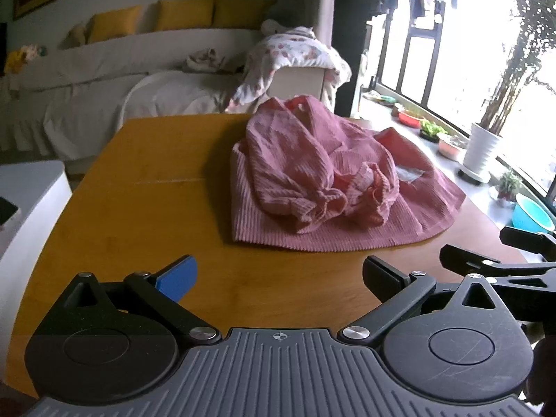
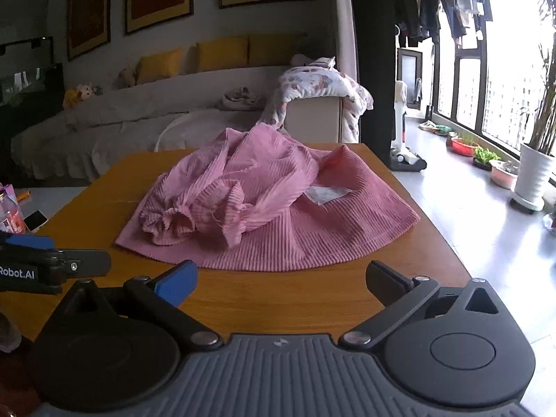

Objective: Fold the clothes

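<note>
Sweater (image 1: pixel 333 180) — pink, ribbed, crumpled, sleeves bunched on top — lies on the wooden table (image 1: pixel 139 201); we take it as our landmark. Nearer us than it, our left gripper (image 1: pixel 278 279) and right gripper (image 2: pixel 281 283) both gape wide, empty, apart from the knit. Right of it stand a white plant pot (image 2: pixel 533 177) holding tall stalks and floor planters; behind it, a covered sofa (image 2: pixel 121 118).

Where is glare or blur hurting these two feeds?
Left wrist view: the window is blown out white, and the crumpled pink ribbed garment looks slightly soft. Right wrist view: milder window glare, garment ribs sharper; fisheye bends the orange wooden table edges.
</note>
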A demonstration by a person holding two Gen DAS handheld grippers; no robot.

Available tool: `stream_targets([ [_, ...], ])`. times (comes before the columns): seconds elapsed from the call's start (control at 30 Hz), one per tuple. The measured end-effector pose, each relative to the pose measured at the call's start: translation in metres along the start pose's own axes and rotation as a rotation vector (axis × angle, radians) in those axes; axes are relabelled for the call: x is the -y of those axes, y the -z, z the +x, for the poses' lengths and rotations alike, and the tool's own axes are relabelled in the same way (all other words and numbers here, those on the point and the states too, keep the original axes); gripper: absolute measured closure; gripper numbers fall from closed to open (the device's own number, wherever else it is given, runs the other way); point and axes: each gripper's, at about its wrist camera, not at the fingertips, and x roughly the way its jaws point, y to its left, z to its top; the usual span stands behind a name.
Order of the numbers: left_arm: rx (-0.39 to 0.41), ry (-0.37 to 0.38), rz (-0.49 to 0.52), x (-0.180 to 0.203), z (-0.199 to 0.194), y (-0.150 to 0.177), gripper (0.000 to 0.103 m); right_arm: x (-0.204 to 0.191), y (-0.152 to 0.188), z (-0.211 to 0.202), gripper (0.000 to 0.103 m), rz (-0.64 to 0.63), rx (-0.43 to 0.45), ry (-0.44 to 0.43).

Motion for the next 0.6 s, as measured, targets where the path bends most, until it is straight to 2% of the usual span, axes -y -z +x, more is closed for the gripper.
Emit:
stream_targets([
  [0.13,0.019,-0.007,0.026,0.005,0.001,-0.001,0.0,-0.006,-0.007,0.005,0.0,0.032,0.001,-0.02],
  [0.23,0.03,0.005,-0.004,0.0,-0.005,0.0,0.0,0.007,-0.004,-0.004,0.0,0.094,0.043,-0.063],
  [0.6,0.016,-0.001,-0.007,-0.005,-0.007,-0.005,0.0,0.005,-0.006,-0.002,0.0,0.089,0.028,-0.08],
])
